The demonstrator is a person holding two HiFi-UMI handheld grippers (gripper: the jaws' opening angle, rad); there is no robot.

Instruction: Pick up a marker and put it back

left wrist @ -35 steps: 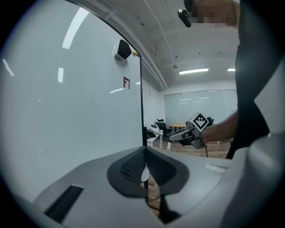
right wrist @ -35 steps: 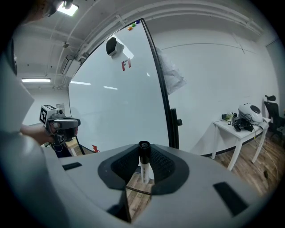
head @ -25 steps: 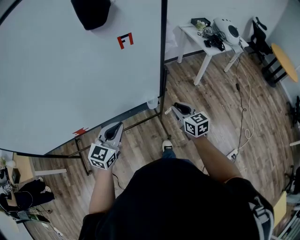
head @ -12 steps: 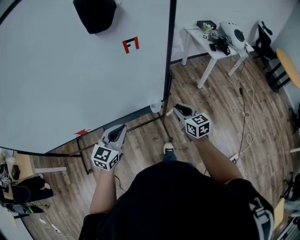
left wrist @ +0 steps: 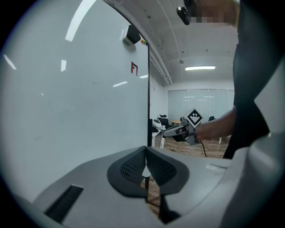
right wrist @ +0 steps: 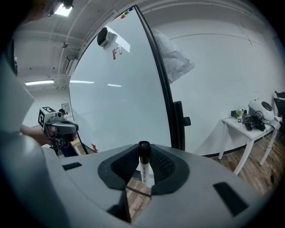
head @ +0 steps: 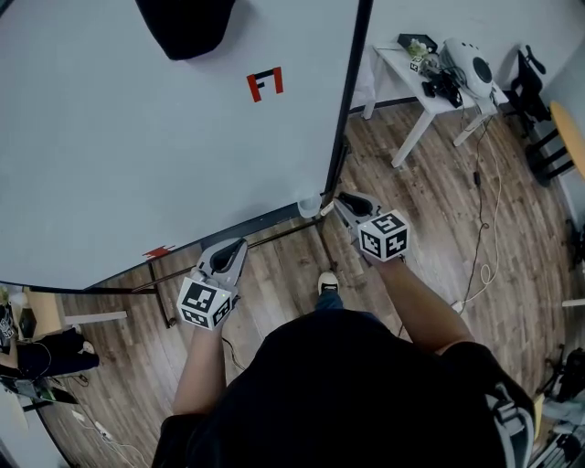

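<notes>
A white marker with a black cap (right wrist: 144, 161) stands upright between the pads of my right gripper (right wrist: 143, 153), which is shut on it. In the head view the right gripper (head: 343, 203) hovers at the whiteboard's (head: 137, 137) lower right corner. The marker's end (head: 325, 209) is close beside a small clear cup (head: 309, 203) on the board's bottom rail. My left gripper (head: 228, 254) hangs lower left, in front of the board's lower edge. It is shut with nothing in it (left wrist: 146, 156).
A black eraser (head: 186, 23) and a red mark (head: 266, 84) are on the board. Its black frame post (head: 352, 101) runs along the right side. A white table with gear (head: 439, 78) stands far right, cables (head: 480, 219) trail over the wooden floor, and the person's shoe (head: 326, 283) is below.
The right gripper with the marker has moved closer to the clear cup at the board's corner. The left gripper has stayed where it was, shut.
</notes>
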